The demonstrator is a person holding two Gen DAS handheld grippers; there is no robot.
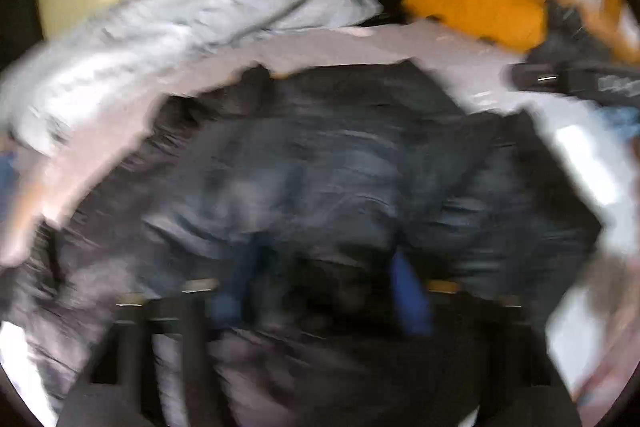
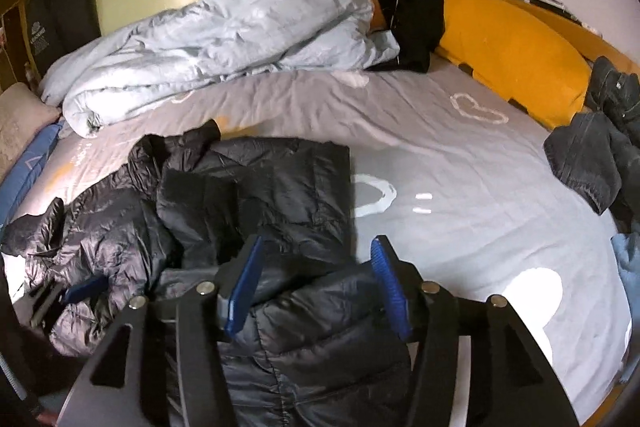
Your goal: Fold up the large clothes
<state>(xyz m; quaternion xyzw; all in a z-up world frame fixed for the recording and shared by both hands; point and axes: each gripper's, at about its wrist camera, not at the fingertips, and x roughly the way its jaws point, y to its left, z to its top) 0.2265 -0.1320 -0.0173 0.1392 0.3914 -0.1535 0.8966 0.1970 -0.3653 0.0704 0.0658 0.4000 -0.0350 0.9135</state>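
Both wrist views look down closely, sharing the black jacket [image 2: 256, 195].

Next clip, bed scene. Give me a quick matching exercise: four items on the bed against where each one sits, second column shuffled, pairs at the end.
Things:
1. black puffer jacket
2. light blue duvet
3. yellow pillow
4. dark jeans

Places:
A. bunched along the far side by the green wall
B. right edge of the bed
C. near side, under the right gripper
D. against the curved headboard

Pairs: 1-C, 2-A, 3-D, 4-B

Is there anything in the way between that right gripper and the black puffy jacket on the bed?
Nothing visible. The right gripper is open directly over the black puffy jacket, its blue fingers straddling the fabric.
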